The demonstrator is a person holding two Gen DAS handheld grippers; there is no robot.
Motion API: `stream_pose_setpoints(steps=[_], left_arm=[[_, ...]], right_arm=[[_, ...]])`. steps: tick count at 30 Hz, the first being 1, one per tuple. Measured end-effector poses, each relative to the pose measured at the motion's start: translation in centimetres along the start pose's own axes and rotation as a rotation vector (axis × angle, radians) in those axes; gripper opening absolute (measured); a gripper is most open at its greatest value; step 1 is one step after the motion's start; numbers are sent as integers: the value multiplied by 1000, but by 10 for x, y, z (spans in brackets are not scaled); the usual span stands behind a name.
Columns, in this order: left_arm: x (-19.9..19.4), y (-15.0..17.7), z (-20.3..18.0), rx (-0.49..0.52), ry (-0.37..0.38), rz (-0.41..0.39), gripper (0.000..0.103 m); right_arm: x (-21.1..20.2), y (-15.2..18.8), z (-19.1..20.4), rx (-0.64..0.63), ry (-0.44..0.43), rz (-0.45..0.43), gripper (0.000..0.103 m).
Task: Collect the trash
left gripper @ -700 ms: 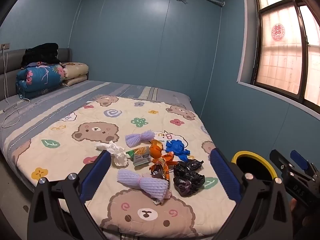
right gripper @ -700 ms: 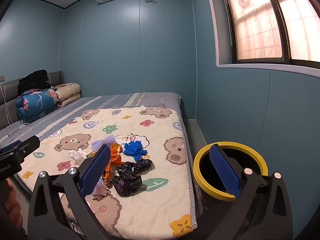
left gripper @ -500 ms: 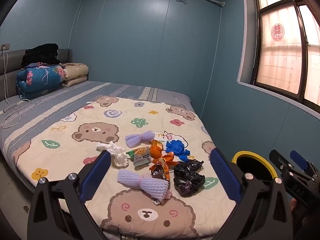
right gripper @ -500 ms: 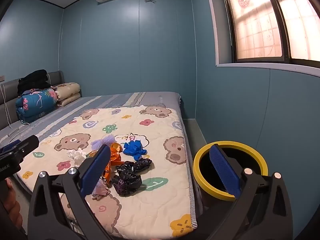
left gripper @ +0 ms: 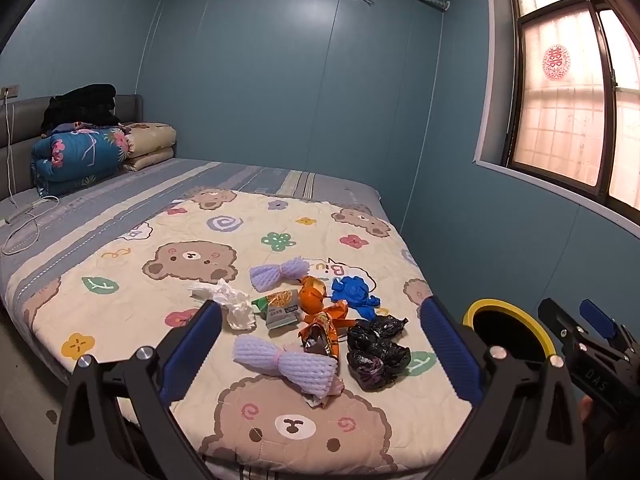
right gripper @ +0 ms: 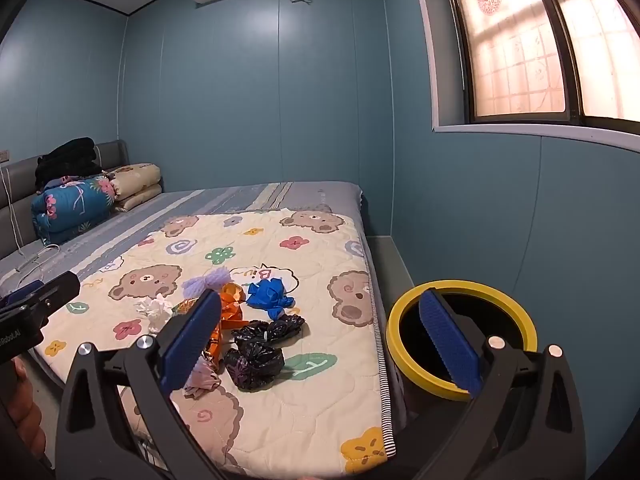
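Above the bed (left gripper: pixel 120 240), both grippers (left gripper: pixel 320 340) (right gripper: pixel 320 336) tilt slightly down, jaws wide, empty.

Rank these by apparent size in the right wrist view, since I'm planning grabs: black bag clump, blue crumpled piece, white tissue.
1. black bag clump, though nearest the camera, which flatters it.
2. blue crumpled piece.
3. white tissue, partly hidden.

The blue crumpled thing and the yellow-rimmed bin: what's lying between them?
In the right wrist view, only bare quilt with a printed bear lies between the blue crumpled piece and the yellow-rimmed bin, then the bed's edge. No trash sits there.
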State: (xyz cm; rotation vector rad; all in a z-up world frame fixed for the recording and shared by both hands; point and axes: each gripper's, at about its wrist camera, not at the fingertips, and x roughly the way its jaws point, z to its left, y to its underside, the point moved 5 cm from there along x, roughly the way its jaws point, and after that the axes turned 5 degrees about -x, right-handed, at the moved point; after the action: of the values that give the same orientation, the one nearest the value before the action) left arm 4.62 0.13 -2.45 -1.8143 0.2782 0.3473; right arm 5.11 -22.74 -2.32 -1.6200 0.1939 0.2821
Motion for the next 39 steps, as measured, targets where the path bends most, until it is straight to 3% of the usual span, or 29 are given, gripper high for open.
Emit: stream_pose_setpoints(steps=[39], left_arm=[[0, 6, 4, -1, -4, 14, 96]], right_arm=[[3, 7, 1, 5, 2, 7, 95]])
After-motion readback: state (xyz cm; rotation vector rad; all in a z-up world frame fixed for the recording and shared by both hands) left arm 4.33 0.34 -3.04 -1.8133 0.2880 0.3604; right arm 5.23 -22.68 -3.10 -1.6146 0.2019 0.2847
